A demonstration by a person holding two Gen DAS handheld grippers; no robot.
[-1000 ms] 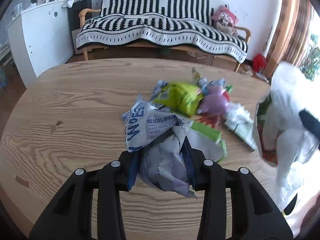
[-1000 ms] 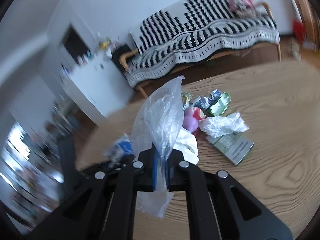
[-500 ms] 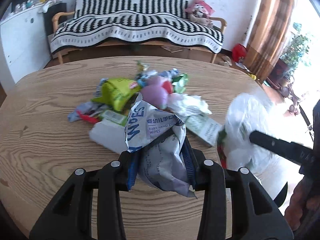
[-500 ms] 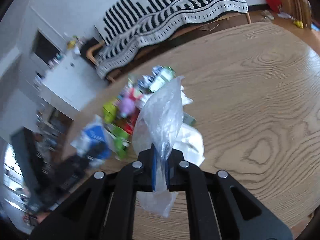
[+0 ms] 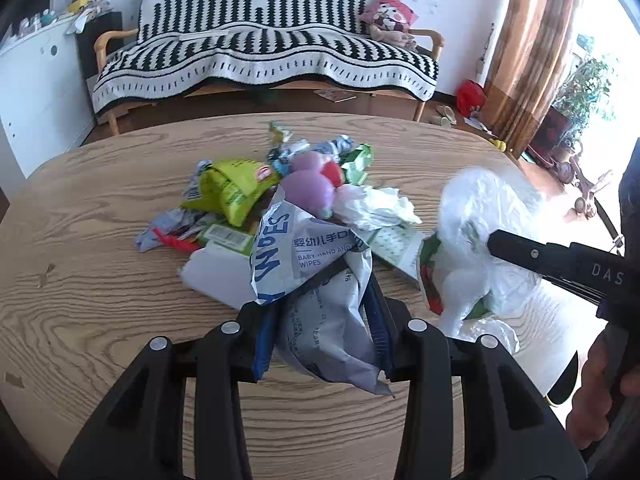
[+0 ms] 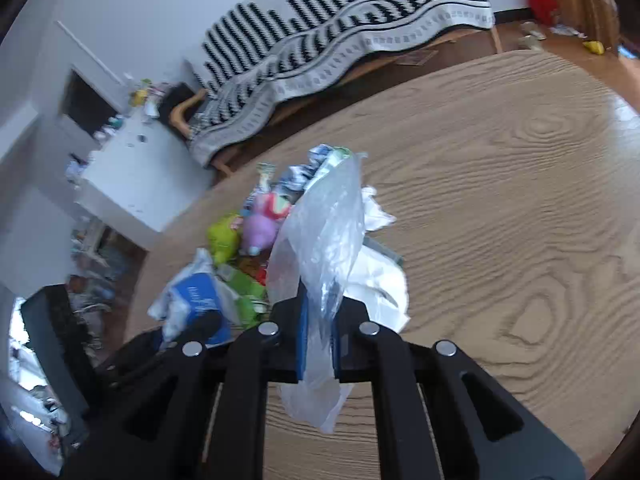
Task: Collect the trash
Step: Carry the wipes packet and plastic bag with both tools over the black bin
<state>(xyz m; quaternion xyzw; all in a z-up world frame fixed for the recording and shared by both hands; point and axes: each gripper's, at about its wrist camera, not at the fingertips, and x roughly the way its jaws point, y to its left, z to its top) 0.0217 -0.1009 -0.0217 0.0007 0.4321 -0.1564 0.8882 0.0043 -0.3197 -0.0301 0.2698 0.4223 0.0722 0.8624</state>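
My left gripper is shut on a crumpled blue-and-white baby wipes packet, held just above the round wooden table. My right gripper is shut on the rim of a clear plastic bag; in the left wrist view that bag bulges at the right with wrappers inside, the right gripper's black arm across it. Beyond the packet lies a trash pile: a green snack bag, a purple ball, crumpled white tissue and several wrappers. In the right wrist view the wipes packet shows at lower left.
A flat white paper and a green-printed card lie near the pile. A striped sofa and a white cabinet stand behind the table. A person's hand is at the lower right. Bare wood spreads right of the bag.
The left view has swung so the pile sits more central and the bag, with the right gripper's arm, has come nearer beside the held packet. Both grips are unchanged.
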